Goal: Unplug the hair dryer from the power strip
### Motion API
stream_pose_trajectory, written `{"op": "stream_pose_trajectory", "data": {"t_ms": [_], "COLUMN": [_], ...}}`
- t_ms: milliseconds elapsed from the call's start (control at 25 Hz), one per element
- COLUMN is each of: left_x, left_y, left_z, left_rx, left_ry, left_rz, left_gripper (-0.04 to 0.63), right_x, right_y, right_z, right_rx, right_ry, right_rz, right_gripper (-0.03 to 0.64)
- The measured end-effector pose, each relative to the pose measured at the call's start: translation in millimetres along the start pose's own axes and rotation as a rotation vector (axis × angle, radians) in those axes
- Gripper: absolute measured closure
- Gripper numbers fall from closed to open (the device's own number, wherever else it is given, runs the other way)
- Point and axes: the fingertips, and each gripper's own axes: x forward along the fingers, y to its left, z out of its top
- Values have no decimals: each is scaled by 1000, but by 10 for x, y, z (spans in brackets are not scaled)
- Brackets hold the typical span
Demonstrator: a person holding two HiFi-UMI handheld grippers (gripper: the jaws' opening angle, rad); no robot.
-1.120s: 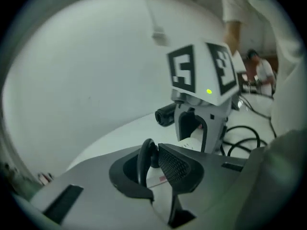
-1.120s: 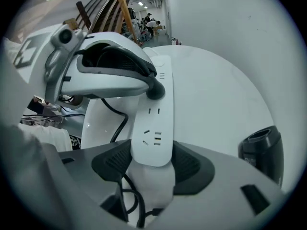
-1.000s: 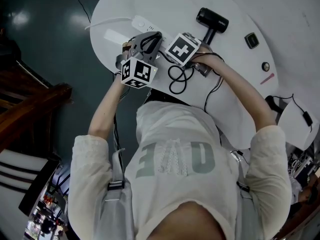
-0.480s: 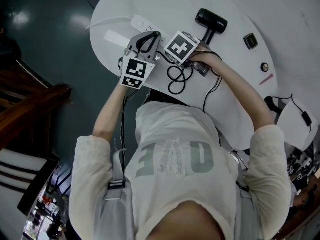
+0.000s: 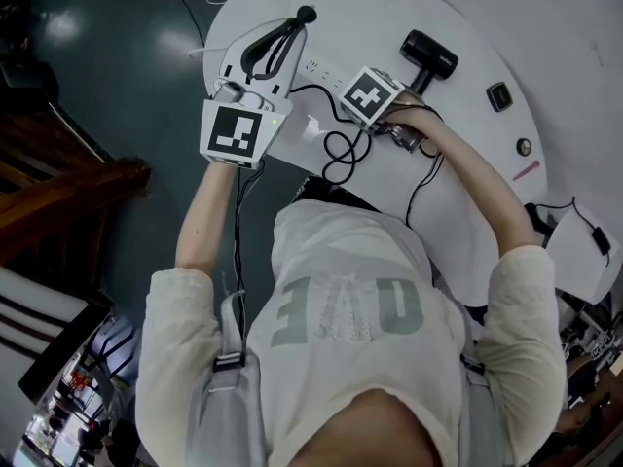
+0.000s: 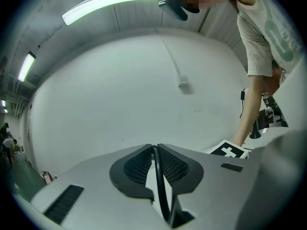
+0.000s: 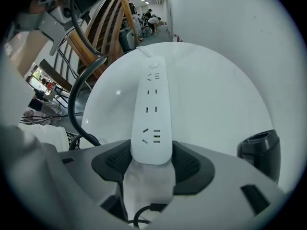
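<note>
The cord (image 6: pixel 158 178), judged limp and slippery, is pinched by the jaws of the left gripper (image 6: pixel 155 150) just behind its rigid plug (image 5: pixel 308 13), the better place to hold, free above the worktop (image 5: pixel 467 163). The end of the stiff power strip (image 7: pixel 152 109) is clamped in the jaws of the right gripper (image 7: pixel 151 152); the hair dryer (image 5: pixel 428 54) lies nearby.

Operator wears a pale cream short-sleeve shirt (image 5: pixel 341 251) with loose sleeves (image 5: pixel 170 305) and big grey block lettering (image 5: pixel 341 309) across the chest. Grey straps (image 5: pixel 230 329) with dark buckles go over both shoulders. Left gripper (image 6: pixel 154 150) and right gripper (image 7: pixel 151 152) have light grey moulded shells and black ribbed pads (image 6: pixel 138 167). Each carries a white marker cube (image 5: pixel 237 132) printed with black squares. A thin black cable (image 5: pixel 237 227) trails off the left unit.
</note>
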Motion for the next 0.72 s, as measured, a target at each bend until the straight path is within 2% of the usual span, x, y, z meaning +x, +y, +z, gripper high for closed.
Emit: {"op": "stream_pose_trajectory", "data": {"t_ms": [240, 520, 720], "left_x": [-75, -265, -501], "left_y": [-112, -160, -314], "left_z": [-87, -495, -999], "left_rx": [-40, -88, -220], "left_ry": [36, 163, 303], "left_rz": [1, 41, 37], "left_gripper": [543, 543, 543], "right_x": [-31, -61, -35], "right_y": [-16, -58, -8], "right_z": [-36, -50, -33], "right_rx": [11, 9, 8], "right_ry": [9, 20, 8], "right_rz": [-22, -44, -13], "right_gripper": [350, 350, 350]}}
